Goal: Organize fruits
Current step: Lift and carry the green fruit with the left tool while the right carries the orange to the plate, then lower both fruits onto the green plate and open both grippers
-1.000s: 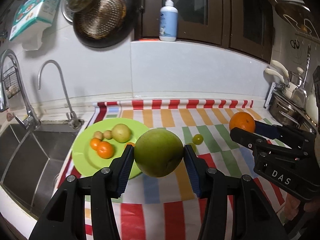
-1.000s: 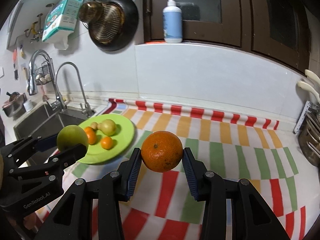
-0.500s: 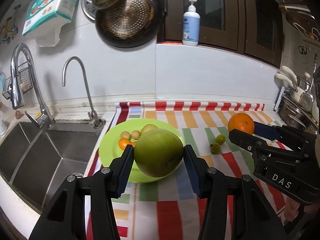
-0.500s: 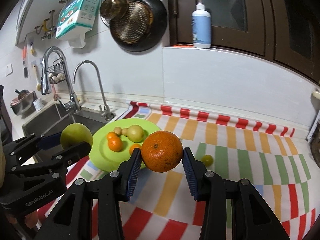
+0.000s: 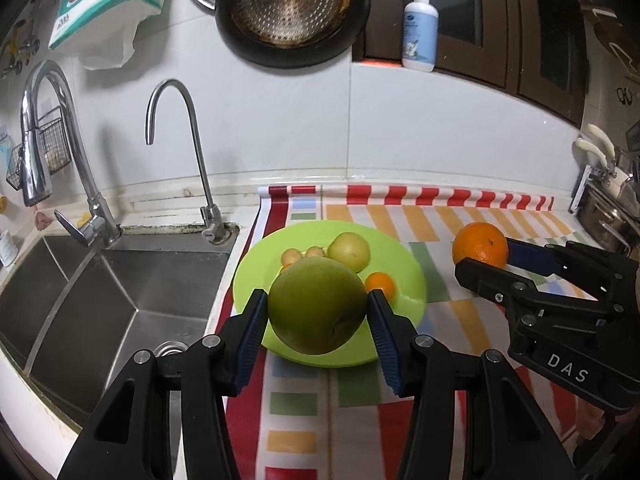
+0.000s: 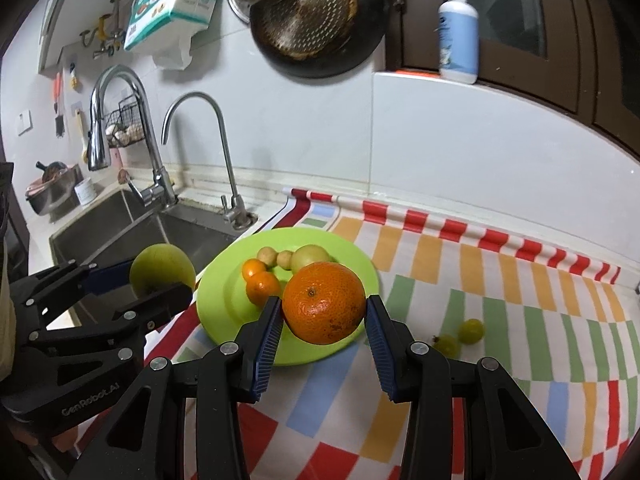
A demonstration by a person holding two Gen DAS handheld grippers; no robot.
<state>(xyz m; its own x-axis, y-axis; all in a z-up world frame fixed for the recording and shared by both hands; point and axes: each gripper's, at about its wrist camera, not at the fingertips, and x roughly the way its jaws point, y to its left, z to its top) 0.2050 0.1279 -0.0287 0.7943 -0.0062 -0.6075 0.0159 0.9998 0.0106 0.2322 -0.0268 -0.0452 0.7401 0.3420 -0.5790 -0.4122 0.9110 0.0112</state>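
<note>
My left gripper (image 5: 317, 312) is shut on a large green fruit (image 5: 316, 307) and holds it above the near part of the lime-green plate (image 5: 404, 268). My right gripper (image 6: 323, 312) is shut on a big orange (image 6: 324, 302) above the plate's near right edge (image 6: 224, 308). The plate holds a pale green fruit (image 6: 311, 257), two small tan fruits (image 6: 275, 257) and two small oranges (image 6: 260, 280). Two small green fruits (image 6: 460, 336) lie on the striped cloth right of the plate. The left gripper with its fruit (image 6: 162, 267) shows in the right wrist view, the orange (image 5: 479, 245) in the left.
A steel sink (image 5: 100, 292) with two taps (image 5: 176, 152) lies just left of the plate. The striped cloth (image 6: 500, 320) covers the counter. A pan (image 5: 288, 12) and a soap bottle (image 5: 419, 28) are on the wall behind. A dish rack (image 5: 608, 216) stands at far right.
Both grippers have moved left toward the plate, each still holding its fruit. The plate now sits directly beneath both fruits.
</note>
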